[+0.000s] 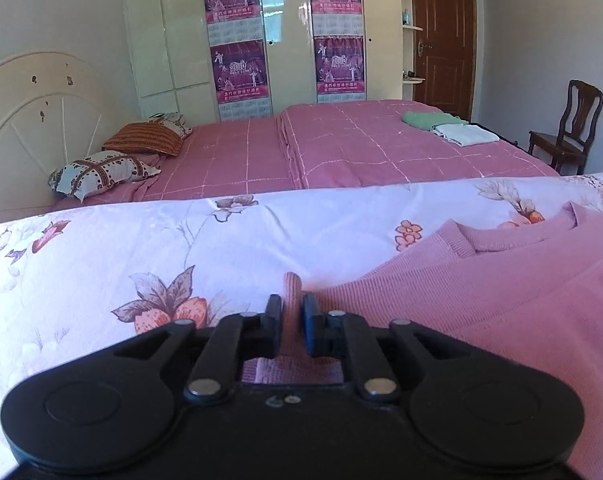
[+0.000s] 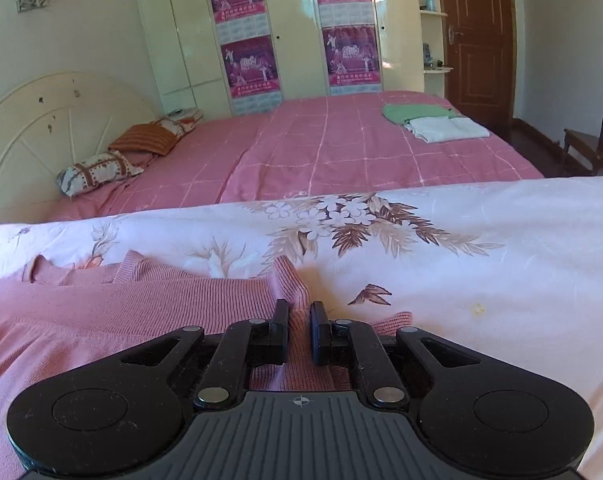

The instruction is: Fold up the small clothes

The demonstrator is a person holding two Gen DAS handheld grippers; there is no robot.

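Note:
A pink knitted sweater (image 1: 481, 300) lies flat on a white floral sheet (image 1: 141, 240), neckline toward the far side. My left gripper (image 1: 292, 304) is at the sweater's left edge. Its jaws are nearly together, and a raised fold of the knit stands pinched between the pads. In the right wrist view the sweater (image 2: 121, 304) spreads to the left. My right gripper (image 2: 300, 310) is at its right edge, shut on a bunched ridge of knit that sticks up between the fingers. Both grippers sit low over the floral sheet (image 2: 461, 260).
Beyond the floral sheet is a bed with a pink checked cover (image 1: 381, 148). Folded green (image 1: 431, 119) and white (image 1: 465, 134) clothes lie at its far right, and pillows (image 1: 101, 170) by the cream headboard. A wardrobe, a brown door and a wooden chair (image 1: 573, 128) stand behind.

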